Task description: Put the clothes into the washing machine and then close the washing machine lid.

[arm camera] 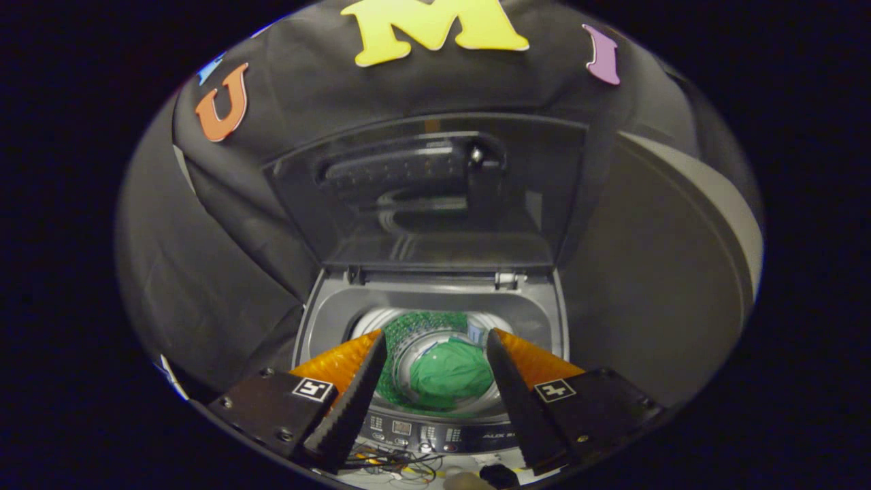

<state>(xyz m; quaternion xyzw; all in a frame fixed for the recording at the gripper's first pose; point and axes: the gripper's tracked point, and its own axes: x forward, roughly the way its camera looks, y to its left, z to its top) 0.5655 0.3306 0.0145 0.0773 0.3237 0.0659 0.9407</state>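
Note:
A top-loading washing machine (320,320) stands below me with its smoked transparent lid (429,197) raised upright at the back. A green garment (450,373) lies bunched at the bottom of the steel drum (408,333). My gripper (435,344) hovers above the drum opening, open, with nothing between its fingers. The garment shows in the gap between the two fingers, well below them.
The machine's control panel (422,430) runs along its front edge under the fingers. A tangle of cables (395,463) and a small dark object (498,475) lie in front of the machine. Black cloth hangs behind and to both sides.

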